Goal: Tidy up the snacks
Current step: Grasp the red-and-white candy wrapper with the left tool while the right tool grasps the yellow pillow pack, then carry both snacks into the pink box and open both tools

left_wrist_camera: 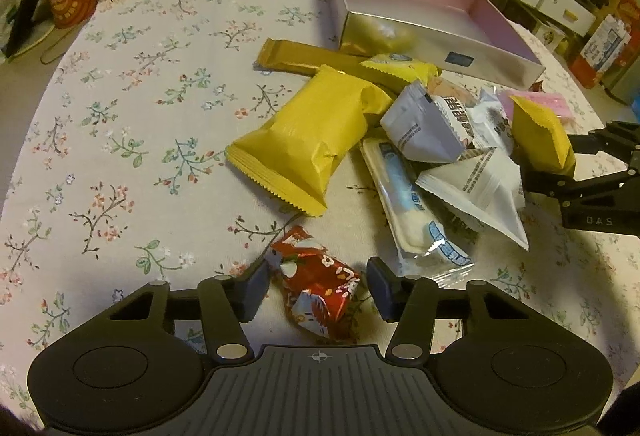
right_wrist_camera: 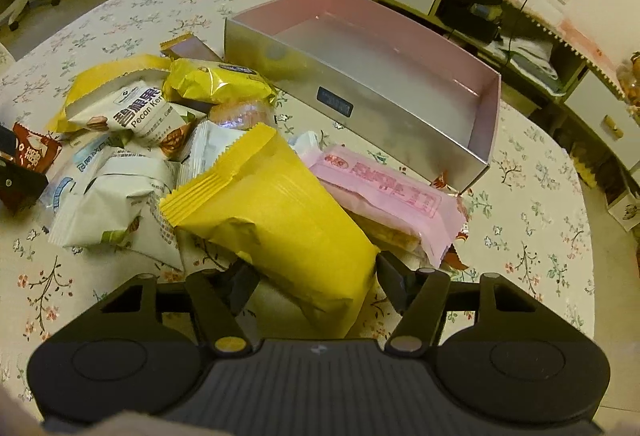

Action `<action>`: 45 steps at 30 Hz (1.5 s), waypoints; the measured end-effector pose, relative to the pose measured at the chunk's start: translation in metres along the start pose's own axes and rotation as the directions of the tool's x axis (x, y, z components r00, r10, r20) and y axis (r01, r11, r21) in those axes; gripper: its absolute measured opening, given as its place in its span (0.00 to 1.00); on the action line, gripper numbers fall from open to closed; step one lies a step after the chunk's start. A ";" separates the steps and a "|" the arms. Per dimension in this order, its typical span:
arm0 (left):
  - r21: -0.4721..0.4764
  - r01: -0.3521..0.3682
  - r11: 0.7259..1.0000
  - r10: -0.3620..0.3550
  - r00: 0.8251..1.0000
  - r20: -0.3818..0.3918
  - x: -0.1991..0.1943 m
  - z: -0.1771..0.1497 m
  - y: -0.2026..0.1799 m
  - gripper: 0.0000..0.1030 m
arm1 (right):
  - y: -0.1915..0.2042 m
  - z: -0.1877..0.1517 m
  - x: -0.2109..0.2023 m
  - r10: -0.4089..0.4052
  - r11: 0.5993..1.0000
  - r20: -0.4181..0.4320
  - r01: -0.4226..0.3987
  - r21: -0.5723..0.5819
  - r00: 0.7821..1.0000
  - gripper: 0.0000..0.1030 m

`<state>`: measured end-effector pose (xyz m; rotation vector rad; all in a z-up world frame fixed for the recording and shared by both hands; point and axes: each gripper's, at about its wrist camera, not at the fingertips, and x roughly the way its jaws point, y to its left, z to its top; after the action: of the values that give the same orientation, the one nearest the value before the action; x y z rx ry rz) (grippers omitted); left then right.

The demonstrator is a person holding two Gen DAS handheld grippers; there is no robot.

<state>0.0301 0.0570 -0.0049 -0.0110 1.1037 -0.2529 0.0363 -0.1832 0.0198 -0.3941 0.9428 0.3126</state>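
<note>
Floral cloth [left_wrist_camera: 120, 108] covers the table, with a heap of snack packets beside an open pink-lined box [right_wrist_camera: 360, 76]. Left gripper [left_wrist_camera: 316, 286] straddles a crinkled red wrapper [left_wrist_camera: 316, 288], jaws not quite touching. Right gripper [right_wrist_camera: 316, 284] pinches a plain yellow packet [right_wrist_camera: 280, 228]. Only the right view shows the pink packet [right_wrist_camera: 384, 196] fully.

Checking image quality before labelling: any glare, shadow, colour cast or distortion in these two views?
Left wrist: warm yellow cast, strong fisheye bend at the tablecloth edges, dark vignette corners, the left gripper shadowing the red snack packet. Right wrist: same cast, the silver box wall mirrors nearby yellow wrappers, glare on its floor, background drawers soft.
</note>
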 end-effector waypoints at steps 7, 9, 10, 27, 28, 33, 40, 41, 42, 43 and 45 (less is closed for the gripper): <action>-0.027 -0.008 1.000 0.008 1.000 0.010 0.000 0.002 0.005 0.35 | 0.006 0.001 -0.003 -0.035 0.999 0.007 0.035 -0.018 0.999 0.47; -0.027 -0.010 1.000 0.010 1.000 0.013 -0.001 0.002 0.004 0.35 | 0.006 0.002 -0.005 -0.044 0.999 0.009 0.044 -0.022 0.999 0.44; -0.027 -0.010 1.000 0.011 1.000 0.015 -0.001 0.001 0.004 0.34 | 0.007 0.002 -0.006 -0.046 0.999 0.009 0.046 -0.021 0.999 0.44; -0.003 0.002 1.000 -0.002 0.995 0.095 -0.027 0.004 -0.006 0.29 | 0.009 0.009 -0.029 -0.018 1.000 0.062 0.019 -0.015 0.998 0.32; -0.003 0.003 1.000 -0.003 0.995 0.099 -0.028 0.005 -0.006 0.29 | 0.008 0.009 -0.032 -0.015 1.000 0.067 0.016 -0.014 0.998 0.31; -0.002 0.007 1.000 -0.007 0.993 0.119 -0.033 0.007 -0.008 0.28 | 0.009 0.011 -0.043 -0.010 1.000 0.103 0.011 -0.008 0.995 0.31; -0.011 0.017 1.000 -0.015 0.989 0.147 -0.040 0.012 -0.009 0.27 | 0.006 0.014 -0.050 -0.009 1.000 0.130 0.008 0.003 0.992 0.31; -0.013 0.019 1.000 -0.017 0.988 0.152 -0.041 0.012 -0.009 0.27 | 0.005 0.015 -0.051 -0.007 1.000 0.135 0.006 0.006 0.991 0.31; -0.016 0.023 1.000 -0.020 0.987 0.156 -0.042 0.014 -0.009 0.27 | 0.004 0.015 -0.053 -0.005 1.000 0.141 0.004 0.009 0.990 0.31; -0.020 0.028 0.999 -0.024 0.987 0.160 -0.044 0.015 -0.009 0.27 | 0.004 0.015 -0.054 -0.006 1.000 0.148 0.004 0.011 0.989 0.31; -0.029 0.039 0.999 -0.033 0.985 0.171 -0.047 0.017 -0.009 0.27 | 0.003 0.016 -0.058 -0.007 1.000 0.160 0.004 0.017 0.987 0.31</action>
<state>0.0241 0.0564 0.0452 -0.0800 0.9378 -0.2620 0.0143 -0.1780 0.0754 -0.3508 0.7863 0.3265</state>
